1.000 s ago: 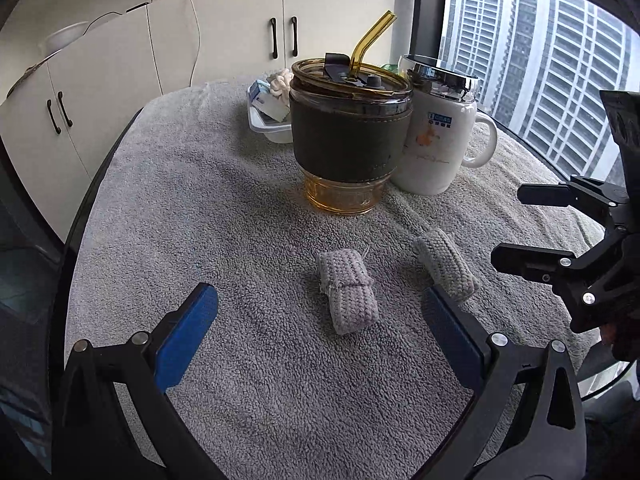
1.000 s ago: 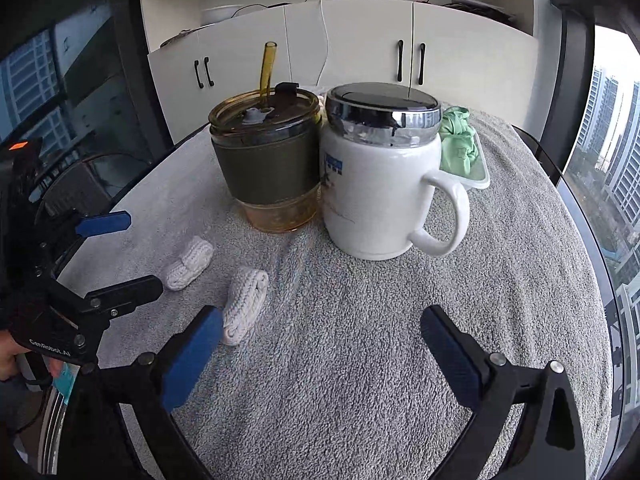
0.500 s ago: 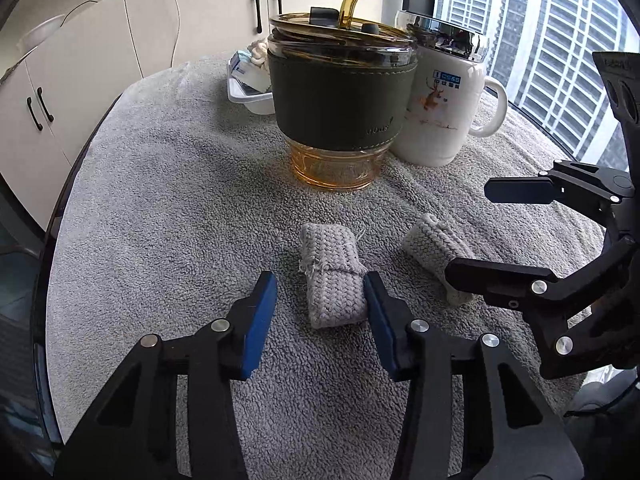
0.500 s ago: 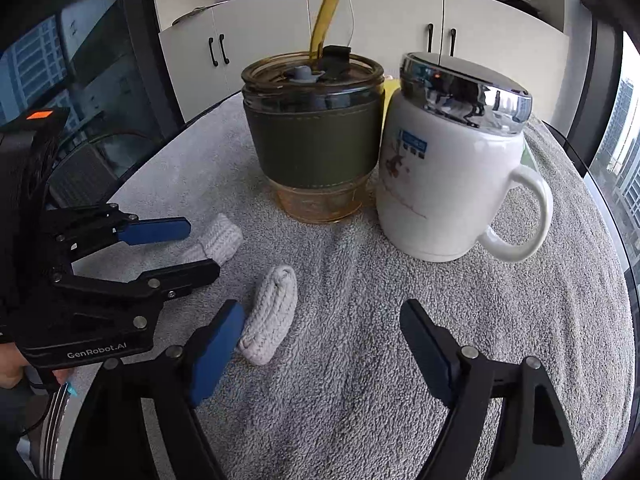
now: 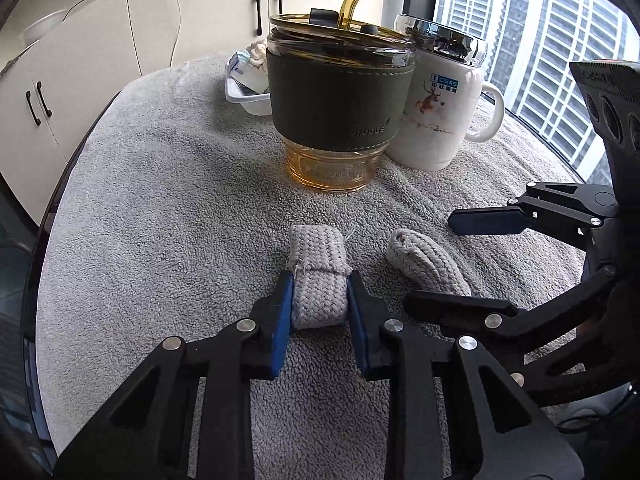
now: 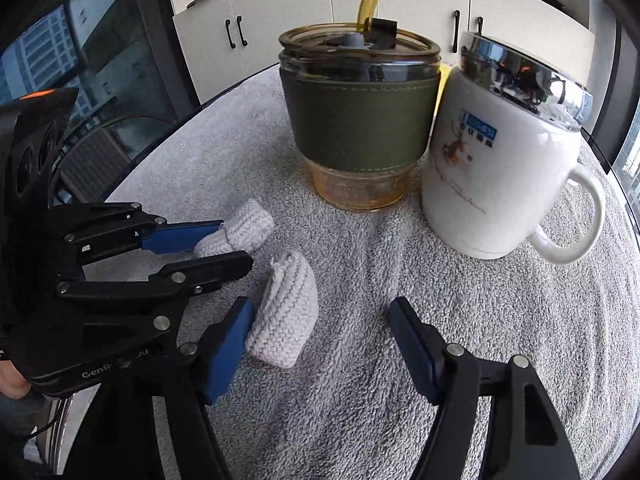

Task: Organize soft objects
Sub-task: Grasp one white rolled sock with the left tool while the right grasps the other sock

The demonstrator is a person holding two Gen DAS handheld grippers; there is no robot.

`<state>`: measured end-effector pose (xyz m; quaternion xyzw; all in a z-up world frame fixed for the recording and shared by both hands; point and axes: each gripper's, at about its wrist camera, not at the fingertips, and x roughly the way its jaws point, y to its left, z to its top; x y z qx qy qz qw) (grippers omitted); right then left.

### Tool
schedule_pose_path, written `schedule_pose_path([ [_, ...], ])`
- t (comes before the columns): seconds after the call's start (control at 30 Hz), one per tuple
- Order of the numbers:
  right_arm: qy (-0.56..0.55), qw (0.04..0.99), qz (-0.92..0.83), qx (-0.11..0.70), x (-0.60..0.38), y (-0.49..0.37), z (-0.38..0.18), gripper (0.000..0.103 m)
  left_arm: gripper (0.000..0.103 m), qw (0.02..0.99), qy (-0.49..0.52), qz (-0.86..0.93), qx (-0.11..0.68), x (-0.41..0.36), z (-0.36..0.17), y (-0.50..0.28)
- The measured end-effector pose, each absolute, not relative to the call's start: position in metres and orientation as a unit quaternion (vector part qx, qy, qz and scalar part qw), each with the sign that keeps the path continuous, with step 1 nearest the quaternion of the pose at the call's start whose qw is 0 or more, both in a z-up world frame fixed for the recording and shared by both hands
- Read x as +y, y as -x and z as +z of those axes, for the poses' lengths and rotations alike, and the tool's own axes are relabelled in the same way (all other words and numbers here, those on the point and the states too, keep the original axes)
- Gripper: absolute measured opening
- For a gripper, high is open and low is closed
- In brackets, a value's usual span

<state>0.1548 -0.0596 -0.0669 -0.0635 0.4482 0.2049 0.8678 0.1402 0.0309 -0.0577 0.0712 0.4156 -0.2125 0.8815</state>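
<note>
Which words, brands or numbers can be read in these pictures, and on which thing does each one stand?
"GenR… AI", partly hidden, on the body of the left gripper.
Embossed brand on the green sleeve of the glass tumbler: upside down, not legible.
Blue label and printed line on the white mug: too small and blurred to read.
Lettering on the body of the right gripper: too blurred to read.
No other text is visible.

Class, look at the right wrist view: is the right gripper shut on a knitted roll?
No: the right gripper is open, a roll beside one finger.
</note>
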Motion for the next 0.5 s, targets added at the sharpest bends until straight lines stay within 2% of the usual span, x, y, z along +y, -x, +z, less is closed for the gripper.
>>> schedule_pose_path([
  [0.07,0.069,0.868,0.209,0.446,-0.056,-0.155,-0.067,0.064,0.024,0.882,-0.066,-0.213,0.415,0.032,-0.058,-0.14],
  [0.13,0.068,0.866,0.22,0.445,-0.055,-0.153,-0.067,0.049,0.024,0.882,-0.064,-0.214,0.415,0.032,-0.058,-0.138],
  [0.23,0.065,0.866,0.226,0.442,-0.054,-0.151,-0.066,0.034,0.024,0.882,-0.061,-0.216,0.414,0.033,-0.058,-0.137],
  [0.5,0.06,0.876,0.221,0.424,-0.06,-0.142,-0.053,0.028,0.022,0.886,-0.051,-0.222,0.405,0.03,-0.054,-0.131],
])
